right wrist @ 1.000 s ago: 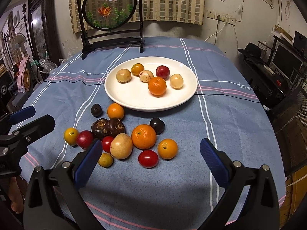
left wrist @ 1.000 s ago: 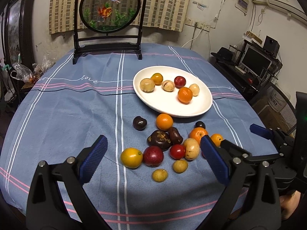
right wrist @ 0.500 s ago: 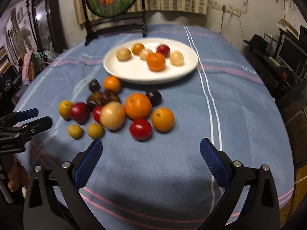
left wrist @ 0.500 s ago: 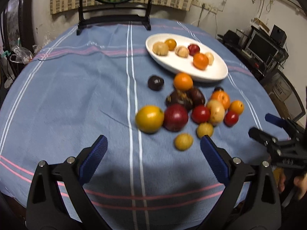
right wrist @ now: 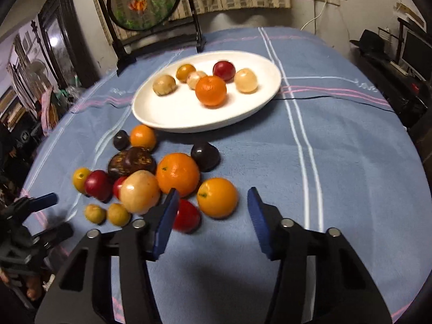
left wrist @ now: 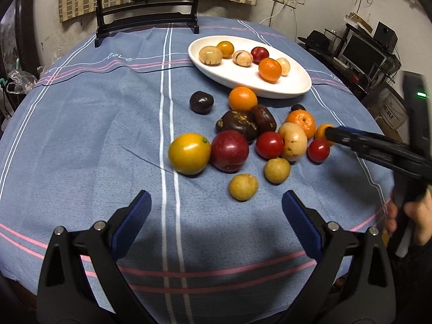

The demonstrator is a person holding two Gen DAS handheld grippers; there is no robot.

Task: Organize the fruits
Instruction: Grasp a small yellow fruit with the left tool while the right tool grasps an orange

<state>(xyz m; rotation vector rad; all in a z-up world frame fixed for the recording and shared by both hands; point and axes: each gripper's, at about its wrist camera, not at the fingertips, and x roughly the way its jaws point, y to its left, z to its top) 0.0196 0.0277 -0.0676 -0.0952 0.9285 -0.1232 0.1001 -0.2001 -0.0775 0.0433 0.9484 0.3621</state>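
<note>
Fruit heap below the plate, both tongs over the desk

Fruit lies in a loose heap on my desk [left wrist: 81, 140], which wears a blue striped cloth. Through my left wrist camera, my left tongs [left wrist: 216, 221] stand wide apart with nothing between the blue pads; they hang over bare cloth just short of the heap. Nearest them is a small tan fruit [left wrist: 243, 187], with a second one [left wrist: 277, 170] beside it. Behind those sit a yellow fruit [left wrist: 189, 153] touching a dark red plum [left wrist: 229, 151], then a red tomato [left wrist: 269, 145], a pale round fruit [left wrist: 293, 141] and two dark brown ones. A white plate [left wrist: 297, 86] lies beyond the heap and carries six fruits, among them a mandarin [left wrist: 270, 69]. My right tongs [left wrist: 330, 134] reach in from the right, tips by a small red fruit [left wrist: 318, 150].

Through my right wrist camera, my right tongs [right wrist: 213, 210] are closing, pads still apart and pressing on nothing. An orange [right wrist: 217, 197] sits just ahead of the gap, not gripped. A red tomato [right wrist: 187, 216] lies partly behind the left pad. A larger orange [right wrist: 178, 174] and a dark plum [right wrist: 205, 155] lie farther back. The white plate [right wrist: 167, 116] is blurred at its rim. My left tongs [right wrist: 40, 202] show at the left edge.
</note>
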